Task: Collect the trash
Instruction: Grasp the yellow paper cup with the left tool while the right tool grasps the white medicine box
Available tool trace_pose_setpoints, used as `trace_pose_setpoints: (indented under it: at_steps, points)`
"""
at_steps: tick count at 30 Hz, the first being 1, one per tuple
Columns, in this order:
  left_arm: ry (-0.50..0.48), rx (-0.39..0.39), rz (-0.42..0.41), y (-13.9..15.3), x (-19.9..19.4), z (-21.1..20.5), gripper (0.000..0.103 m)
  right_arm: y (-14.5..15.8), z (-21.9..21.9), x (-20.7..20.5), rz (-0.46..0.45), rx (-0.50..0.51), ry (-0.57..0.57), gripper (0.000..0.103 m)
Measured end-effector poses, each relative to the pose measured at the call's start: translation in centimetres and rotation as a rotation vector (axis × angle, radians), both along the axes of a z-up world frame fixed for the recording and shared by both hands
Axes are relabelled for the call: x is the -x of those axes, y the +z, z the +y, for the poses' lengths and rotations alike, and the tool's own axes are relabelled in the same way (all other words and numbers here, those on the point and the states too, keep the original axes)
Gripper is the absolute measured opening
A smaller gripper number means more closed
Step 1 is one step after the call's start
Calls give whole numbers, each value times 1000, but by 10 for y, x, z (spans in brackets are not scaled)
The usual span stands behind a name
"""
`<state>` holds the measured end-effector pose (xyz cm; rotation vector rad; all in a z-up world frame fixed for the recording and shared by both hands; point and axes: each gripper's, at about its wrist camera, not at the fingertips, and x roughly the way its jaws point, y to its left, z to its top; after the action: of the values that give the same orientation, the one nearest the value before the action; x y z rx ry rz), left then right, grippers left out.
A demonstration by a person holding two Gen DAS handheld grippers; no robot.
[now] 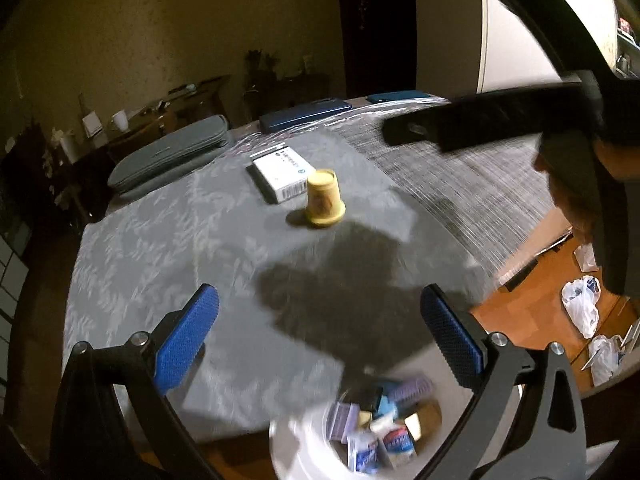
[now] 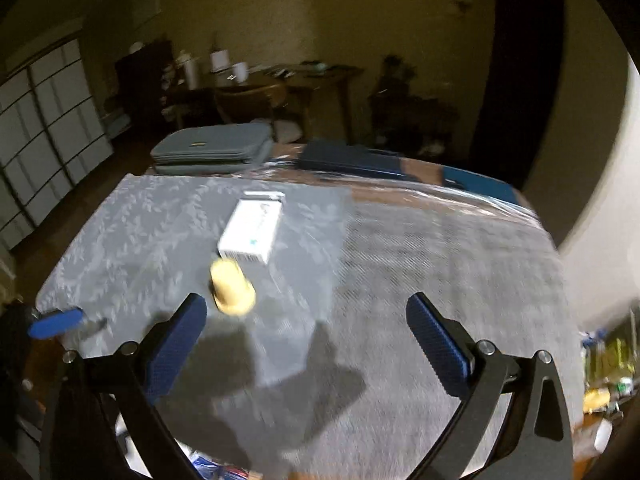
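Here the left gripper (image 1: 320, 336) is seen with its 2 blue pads (image 1: 186, 338) spread wide, and nothing is held or touched between them; only the grey tablecloth (image 1: 160, 248) and a dark shadow are framed in the gap. The right gripper (image 2: 306, 344) is likewise shown fully spread and empty, hanging above the cloth.

An upside-down yellow paper cup (image 1: 324, 200) is stood on the cloth, just beside a white box (image 1: 284, 174) that lies flat behind it. In the right wrist view the cup is found near the left finger, apart from it. A white bin (image 1: 296, 444) filled with wrappers and small packets (image 1: 380, 432) is seen below the table's near edge, under the left gripper.

The bin is cut off by the frame's bottom and is smeared by blur, so its contents cannot be read. A dark shape (image 1: 492, 120) crossing the upper right of the left wrist view is blurred, and a person's dark sleeve (image 1: 616, 208) is partly shown beside it. A blue pad at the far left of the right wrist view is cut off.

A grey case (image 1: 172, 152) and 2 blue cases (image 1: 304, 116) are lined along the far edge. The cloth between the cup and the near edge is left bare. White plastic bags (image 1: 582, 304) are lying on the floor to the right.
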<state>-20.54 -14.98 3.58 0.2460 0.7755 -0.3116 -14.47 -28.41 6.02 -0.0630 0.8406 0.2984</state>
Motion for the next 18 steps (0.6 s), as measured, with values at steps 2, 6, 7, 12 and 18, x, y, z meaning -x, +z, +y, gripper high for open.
trace_pose_setpoints:
  at_steps: [2, 6, 7, 12, 18]
  points:
    - [15, -1, 11, -6, -17, -5, 101, -2, 9, -22, 47, -32, 36, 98]
    - [44, 0, 26, -14, -37, -13, 101, -15, 28, -64, 147, -52, 66, 98]
    - [47, -2, 24, -15, -41, -15, 101, -20, 35, -76, 168, -44, 72, 98]
    - [60, -29, 8, -18, -52, -27, 101, -43, 60, -108, 225, 7, 83, 98]
    - [79, -5, 29, -21, -66, -30, 101, -59, 85, -135, 278, 36, 133, 90]
